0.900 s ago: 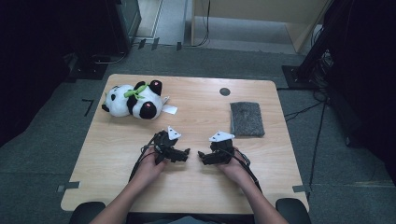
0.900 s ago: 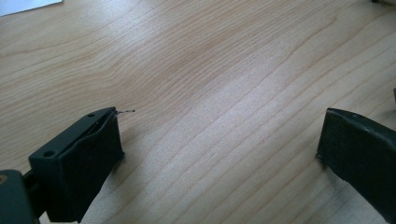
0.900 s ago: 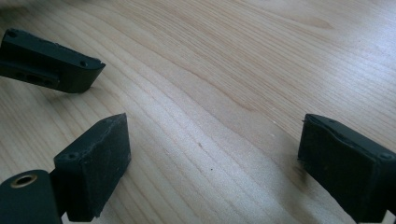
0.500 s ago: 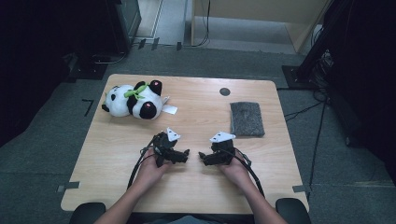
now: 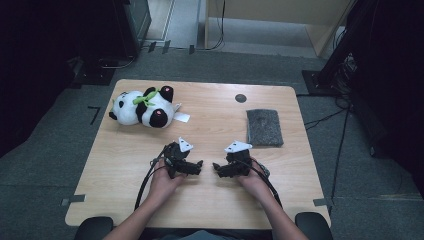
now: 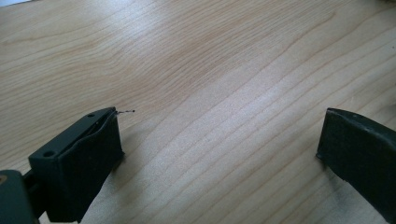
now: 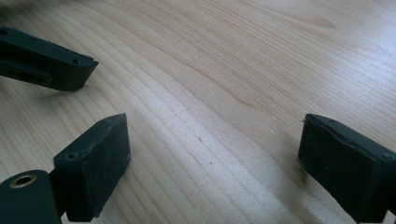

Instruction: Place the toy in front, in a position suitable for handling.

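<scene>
**Two open grippers held low over bare wood, jaws facing each other**

A rectangular table [image 5: 125, 165] of pale wood with rounded corners is seen in the middle of the high view; its long, wavy grain is shown clearly in both gripper views. A small dark round disc [image 5: 240, 98] is set into the top near the upper edge. In the upper left of the tabletop a soft plush panda [image 5: 142, 107] is laid on its side, black and white, furry, with a green ribbon at the neck and a white tag [image 5: 182, 117] just beside it. At the upper right of the tabletop a flat, rectangular grey pad [image 5: 264, 127] of coarse, felt-like texture is placed, well apart from the panda.

Low in the centre of the high view the left gripper [image 5: 196, 166] and the right gripper [image 5: 219, 167] are held in the person's hands, tips turned toward each other and near but apart, each topped with a pale three-cornered plate. In the left gripper view the left gripper's [image 6: 219, 154] matt black, blocky jaws are spread wide with nothing but wood grain between them. In the right gripper view the right gripper [image 7: 212, 161] is likewise spread wide and empty, its pads dusty and rubbery; a jaw of the other gripper is seen at the upper left of that frame. Neither the panda nor the pad is touched.
</scene>
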The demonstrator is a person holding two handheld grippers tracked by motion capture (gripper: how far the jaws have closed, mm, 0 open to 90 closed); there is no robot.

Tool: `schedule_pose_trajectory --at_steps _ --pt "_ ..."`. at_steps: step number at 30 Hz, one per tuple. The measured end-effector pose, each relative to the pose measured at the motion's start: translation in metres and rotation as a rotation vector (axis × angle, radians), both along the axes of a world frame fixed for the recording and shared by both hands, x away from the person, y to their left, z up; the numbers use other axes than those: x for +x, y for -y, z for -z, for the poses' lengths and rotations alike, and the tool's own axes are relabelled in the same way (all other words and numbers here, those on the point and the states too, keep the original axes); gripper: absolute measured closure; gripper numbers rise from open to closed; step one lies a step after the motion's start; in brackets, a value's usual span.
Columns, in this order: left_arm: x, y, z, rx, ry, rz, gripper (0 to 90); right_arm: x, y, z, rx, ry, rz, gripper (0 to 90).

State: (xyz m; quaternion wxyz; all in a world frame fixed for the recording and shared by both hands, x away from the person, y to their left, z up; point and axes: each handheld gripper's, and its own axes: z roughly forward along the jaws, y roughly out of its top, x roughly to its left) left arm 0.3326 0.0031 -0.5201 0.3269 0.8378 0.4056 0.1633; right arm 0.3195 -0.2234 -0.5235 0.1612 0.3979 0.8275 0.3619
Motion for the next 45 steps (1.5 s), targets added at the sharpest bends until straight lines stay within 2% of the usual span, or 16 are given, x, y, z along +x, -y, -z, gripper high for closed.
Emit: schedule_pose_trajectory --at_steps 4,8,10,11,13,17,24,27,29,32,36,38,45 --pt "-0.001 -0.001 0.000 -0.003 0.001 0.028 0.0 0.000 0.000 0.000 0.000 0.000 0.000 9.1" --pt "0.000 -0.001 0.000 0.000 0.000 0.020 0.0 0.000 0.000 0.000 0.000 0.000 0.000 9.1" --pt "0.000 -0.003 -0.002 0.001 -0.003 0.007 7.1 0.000 0.000 0.000 0.000 0.000 0.003 8.8" --pt "0.001 -0.008 -0.006 -0.009 -0.007 0.000 15.1 0.000 -0.001 0.000 0.000 -0.001 0.007 8.7" --pt "0.004 -0.013 -0.007 -0.035 -0.029 -0.003 15.2 -0.001 -0.001 0.000 0.000 -0.001 0.011 8.6" --pt "0.011 -0.023 -0.010 -0.057 -0.064 -0.019 15.2 -0.001 -0.001 0.000 0.000 0.000 0.013 8.4" --pt "0.012 -0.033 -0.019 -0.075 -0.041 -0.002 15.6 -0.001 -0.001 0.000 -0.001 -0.001 0.014 8.1" --pt "0.013 -0.038 -0.022 -0.090 -0.046 0.021 16.7 -0.001 -0.001 0.000 -0.001 0.000 0.014 8.1" --pt "0.013 -0.040 -0.025 -0.083 -0.050 0.034 17.2 -0.001 -0.001 0.000 -0.001 0.000 0.014 7.9" --pt "0.011 -0.043 -0.030 -0.073 -0.030 0.046 17.2 0.000 -0.002 0.000 -0.001 -0.003 0.021 7.4" --pt "0.012 -0.055 -0.036 -0.105 -0.031 0.030 17.4 0.001 -0.003 0.000 -0.002 -0.004 0.023 7.3" --pt "0.013 -0.063 -0.038 -0.124 -0.033 0.030 25.4 0.002 -0.004 0.000 -0.001 -0.002 0.023 7.3" --pt "0.014 -0.077 -0.043 -0.120 -0.016 0.006 25.4 0.003 -0.005 0.000 -0.002 -0.003 0.020 7.3"
